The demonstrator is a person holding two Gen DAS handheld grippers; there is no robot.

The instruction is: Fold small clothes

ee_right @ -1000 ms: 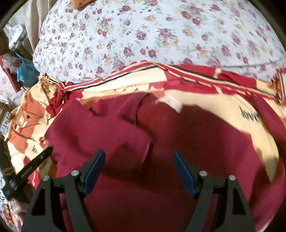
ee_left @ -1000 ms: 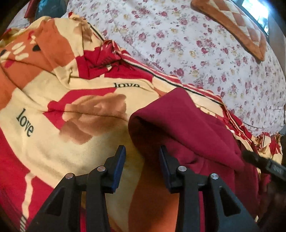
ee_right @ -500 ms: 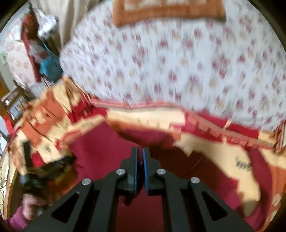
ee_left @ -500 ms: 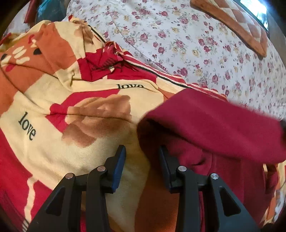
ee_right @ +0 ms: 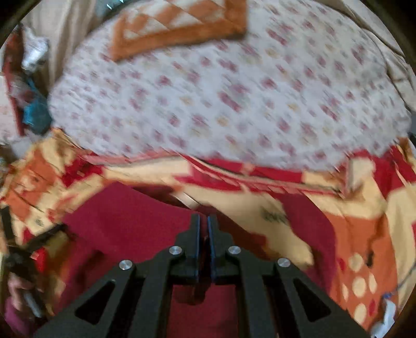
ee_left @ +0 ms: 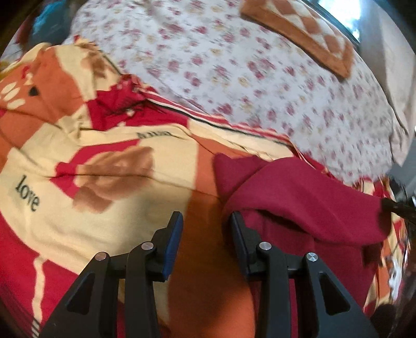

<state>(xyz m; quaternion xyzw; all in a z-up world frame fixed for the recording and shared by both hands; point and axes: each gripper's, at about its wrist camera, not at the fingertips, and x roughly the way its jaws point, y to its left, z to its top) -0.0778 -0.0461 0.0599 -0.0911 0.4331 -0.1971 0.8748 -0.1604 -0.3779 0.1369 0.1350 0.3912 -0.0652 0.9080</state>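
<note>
A maroon garment [ee_left: 299,197] lies on a red, cream and orange "love" blanket [ee_left: 117,130]. My left gripper [ee_left: 205,218] hovers over the blanket just left of the garment's edge, open, with nothing between its fingers. My right gripper [ee_right: 203,217] is shut, with a thin pinch of the maroon garment [ee_right: 135,215] between its pads. In the left wrist view the cloth is drawn up in a taut fold toward the right gripper [ee_left: 390,205] at the right edge. The garment's underside is hidden.
A floral bedsheet [ee_left: 234,65] covers the bed behind the blanket. An orange checkered cushion [ee_right: 182,23] lies at the far side. Clutter and a teal item [ee_right: 36,114] stand beside the bed at the left. A hand [ee_right: 18,291] holds the left gripper.
The right gripper went from wide open to shut on the maroon cloth and rose, pulling a fold up and to the right. The left gripper shifted slightly and stayed open.
</note>
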